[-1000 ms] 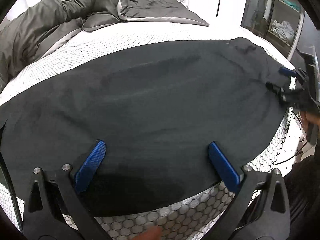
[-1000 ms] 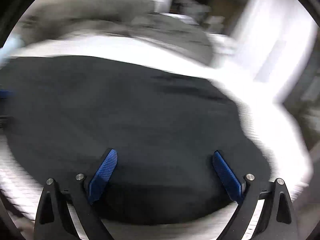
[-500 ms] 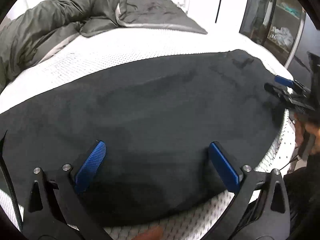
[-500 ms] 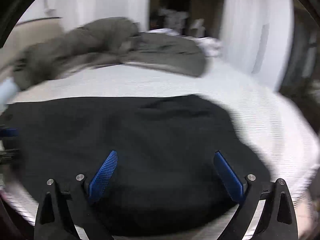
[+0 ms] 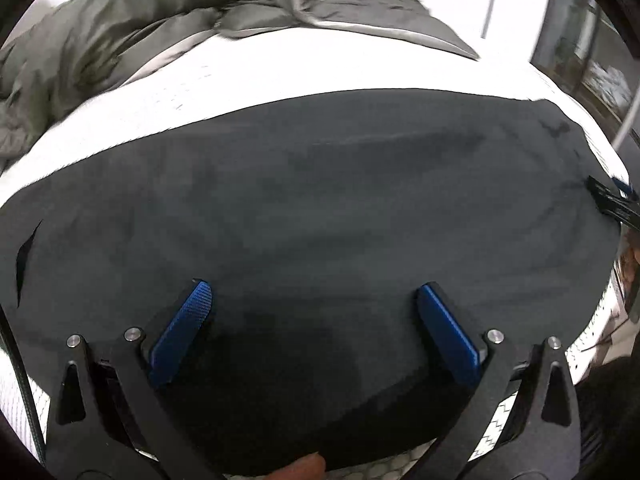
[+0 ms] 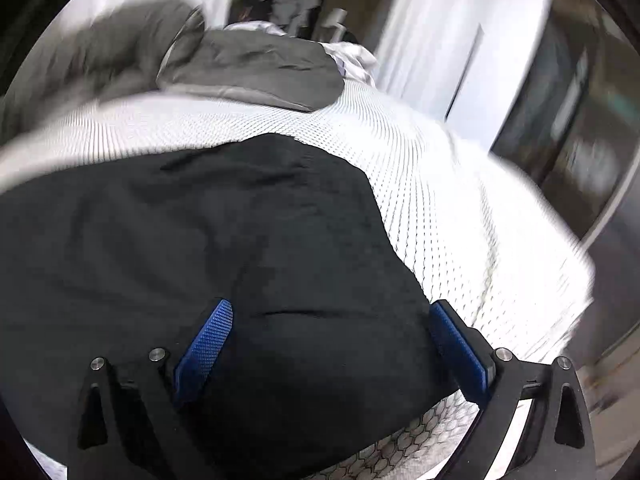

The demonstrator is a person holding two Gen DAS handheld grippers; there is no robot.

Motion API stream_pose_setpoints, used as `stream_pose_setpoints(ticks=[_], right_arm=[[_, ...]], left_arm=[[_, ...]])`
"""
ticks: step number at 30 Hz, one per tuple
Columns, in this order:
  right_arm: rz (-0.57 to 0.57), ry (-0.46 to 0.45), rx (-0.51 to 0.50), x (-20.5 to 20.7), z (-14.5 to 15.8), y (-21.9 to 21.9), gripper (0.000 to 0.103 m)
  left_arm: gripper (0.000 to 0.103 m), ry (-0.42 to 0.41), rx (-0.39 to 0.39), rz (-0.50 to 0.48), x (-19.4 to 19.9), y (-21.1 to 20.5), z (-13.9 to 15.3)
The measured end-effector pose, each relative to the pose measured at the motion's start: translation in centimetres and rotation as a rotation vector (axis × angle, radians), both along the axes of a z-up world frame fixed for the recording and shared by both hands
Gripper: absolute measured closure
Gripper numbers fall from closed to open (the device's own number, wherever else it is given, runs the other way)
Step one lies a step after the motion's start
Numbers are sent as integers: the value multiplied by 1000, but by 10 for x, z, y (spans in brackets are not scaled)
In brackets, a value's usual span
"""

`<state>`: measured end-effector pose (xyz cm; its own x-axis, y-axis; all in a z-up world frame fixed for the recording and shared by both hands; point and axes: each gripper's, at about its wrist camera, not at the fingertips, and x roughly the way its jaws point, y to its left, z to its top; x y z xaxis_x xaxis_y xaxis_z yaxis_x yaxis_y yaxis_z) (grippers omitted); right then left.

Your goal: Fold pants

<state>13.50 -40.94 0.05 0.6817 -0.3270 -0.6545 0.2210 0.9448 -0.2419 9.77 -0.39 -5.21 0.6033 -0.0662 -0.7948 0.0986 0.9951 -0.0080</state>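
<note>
Black pants point(image 5: 320, 208) lie flat beneath both seemingly empty, spread grippers point(image 5: 316, 312) point(image 6: 332, 336).

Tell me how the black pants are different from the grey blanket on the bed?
The black pants are spread out nearly flat, while the grey blanket is bunched up in puffy folds. The pants lie at the near edge under the open left gripper and right gripper; the blanket sits at the far side, away from both. The pants are much darker. Both rest on the white mattress.
</note>
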Motion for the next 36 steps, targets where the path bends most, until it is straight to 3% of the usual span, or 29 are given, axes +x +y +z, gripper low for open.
stream_pose_setpoints(ticks=[3,6,10,13,17,22,24,26,28,31,33,35,36], right_arm=[[3,-14,-1,-1,3,4,4],[49,-50,-32,-10,3,24,4],[139,-50,3,-8,5,53,4],[276,-20,6,-3,14,90,4],[448,77,45,27,18,145,4],[545,232,47,73,-10,189,4],[532,262,-57,81,-29,191,4],[505,229,-69,78,-29,173,4],[402,203,-103,84,-20,146,4],[151,156,-266,87,-11,87,4],[24,141,-183,89,-5,46,4],[-5,132,-42,89,0,25,4],[-2,126,-43,88,3,26,4]], left_arm=[[1,-15,-2,18,-2,2,3],[1,-50,-28,-34,-6,-6,12],[1,-67,46,-77,9,-26,21],[1,-16,92,-118,31,-40,21],[1,31,144,-163,55,-59,22],[0,83,109,-152,73,-59,11],[0,90,115,-152,73,-53,4],[0,78,105,-157,70,-44,4],[0,71,107,-123,67,-26,5],[0,63,100,-31,63,2,6],[0,71,87,18,64,12,5],[0,74,88,24,65,13,6],[0,74,102,24,66,11,7]])
